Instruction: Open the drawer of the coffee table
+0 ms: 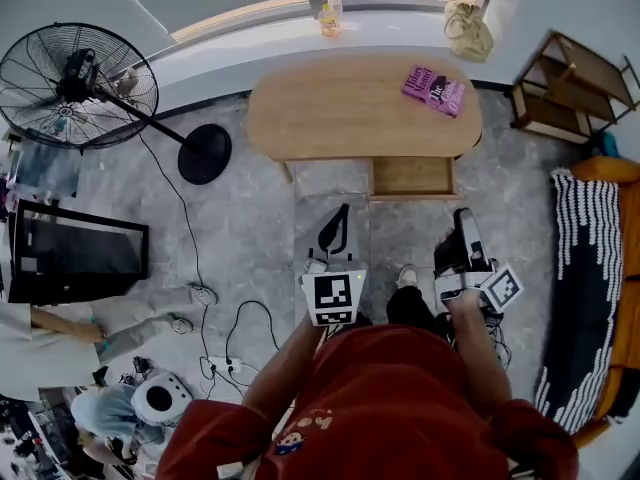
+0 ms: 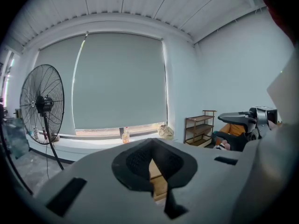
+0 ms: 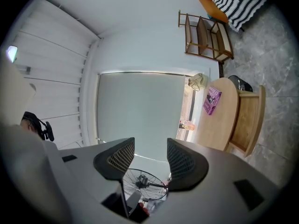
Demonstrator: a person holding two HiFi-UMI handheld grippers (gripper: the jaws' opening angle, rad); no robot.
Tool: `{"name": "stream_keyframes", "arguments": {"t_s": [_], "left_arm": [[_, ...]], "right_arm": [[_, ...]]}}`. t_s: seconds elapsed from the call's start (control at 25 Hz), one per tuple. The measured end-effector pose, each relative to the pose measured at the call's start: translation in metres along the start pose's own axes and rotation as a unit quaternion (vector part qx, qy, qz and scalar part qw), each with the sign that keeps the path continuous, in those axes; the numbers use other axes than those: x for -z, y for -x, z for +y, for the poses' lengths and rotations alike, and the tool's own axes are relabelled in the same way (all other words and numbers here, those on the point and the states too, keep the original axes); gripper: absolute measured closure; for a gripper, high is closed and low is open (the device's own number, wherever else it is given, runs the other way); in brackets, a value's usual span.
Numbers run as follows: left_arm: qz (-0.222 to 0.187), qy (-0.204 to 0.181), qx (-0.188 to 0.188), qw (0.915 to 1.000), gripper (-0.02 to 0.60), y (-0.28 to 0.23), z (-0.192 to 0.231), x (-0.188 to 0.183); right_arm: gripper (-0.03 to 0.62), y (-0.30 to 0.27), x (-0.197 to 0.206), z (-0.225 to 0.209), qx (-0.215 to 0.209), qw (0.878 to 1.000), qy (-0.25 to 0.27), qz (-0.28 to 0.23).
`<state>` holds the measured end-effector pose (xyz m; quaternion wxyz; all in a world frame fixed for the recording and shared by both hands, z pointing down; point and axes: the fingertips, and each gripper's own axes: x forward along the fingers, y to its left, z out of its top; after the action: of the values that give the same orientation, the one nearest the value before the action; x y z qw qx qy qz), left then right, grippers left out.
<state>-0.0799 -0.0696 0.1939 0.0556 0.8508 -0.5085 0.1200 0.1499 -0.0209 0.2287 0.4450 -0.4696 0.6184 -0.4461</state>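
The oval wooden coffee table (image 1: 340, 108) stands below the window, and its drawer (image 1: 412, 176) juts out of the near side, open and empty. Both grippers hang in the air on my side of the table, touching neither it nor the drawer. My left gripper (image 1: 340, 216) points at the floor in front of the drawer with its fingers pressed together and nothing in them; the left gripper view shows its pads (image 2: 140, 160) meeting. My right gripper (image 1: 464, 220) stands open and empty. In the right gripper view its jaws (image 3: 150, 155) are apart, with the table (image 3: 219, 118) and drawer (image 3: 246, 118) seen sideways.
A pink book (image 1: 433, 89) lies on the table's right end. A standing fan (image 1: 75, 83) and its round base (image 1: 205, 153) are at left, a wooden shelf (image 1: 570, 83) and a sofa with a striped cushion (image 1: 585, 268) at right. Cables (image 1: 240, 318) trail over the floor.
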Motion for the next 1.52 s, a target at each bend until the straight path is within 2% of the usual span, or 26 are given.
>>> {"name": "stream_keyframes", "arguments": {"t_s": [0.24, 0.36, 0.52, 0.72, 0.8, 1.0, 1.16, 1.36, 1.44, 1.52], "left_arm": [[-0.003, -0.002, -0.001, 1.0, 0.575, -0.001, 0.0, -0.004], [-0.005, -0.002, -0.001, 1.0, 0.575, -0.002, 0.005, -0.007], [-0.01, -0.003, -0.002, 0.9999, 0.575, -0.001, 0.006, -0.008], [-0.016, -0.003, -0.004, 0.9999, 0.575, 0.003, 0.009, -0.01], [-0.019, -0.005, -0.004, 0.9998, 0.575, 0.005, 0.01, -0.013], [-0.027, -0.005, -0.005, 0.9996, 0.575, 0.009, 0.013, -0.017], [-0.036, -0.007, -0.005, 0.9993, 0.575, 0.015, 0.013, -0.019], [-0.039, -0.009, -0.005, 0.9992, 0.575, 0.022, 0.014, -0.021], [-0.041, -0.009, -0.004, 0.9991, 0.575, 0.024, 0.012, -0.021], [-0.043, -0.008, -0.002, 0.9991, 0.575, 0.026, 0.01, -0.021]], "right_arm": [[0.385, -0.008, -0.001, 0.012, -0.007, 1.0, 0.014, -0.002], [0.388, -0.015, 0.003, 0.02, -0.006, 0.999, 0.041, 0.005], [0.391, -0.022, 0.01, 0.032, -0.005, 0.992, 0.119, 0.031], [0.398, -0.026, 0.022, 0.047, 0.01, 0.969, 0.24, 0.059], [0.401, -0.028, 0.027, 0.053, 0.024, 0.953, 0.294, 0.068], [0.419, -0.032, 0.04, 0.064, 0.036, 0.904, 0.414, 0.099], [0.424, -0.028, 0.043, 0.068, 0.066, 0.849, 0.514, 0.103], [0.425, -0.025, 0.049, 0.068, 0.109, 0.776, 0.611, 0.107], [0.427, -0.023, 0.053, 0.069, 0.114, 0.754, 0.637, 0.11], [0.427, -0.021, 0.057, 0.071, 0.117, 0.739, 0.654, 0.11]]}}
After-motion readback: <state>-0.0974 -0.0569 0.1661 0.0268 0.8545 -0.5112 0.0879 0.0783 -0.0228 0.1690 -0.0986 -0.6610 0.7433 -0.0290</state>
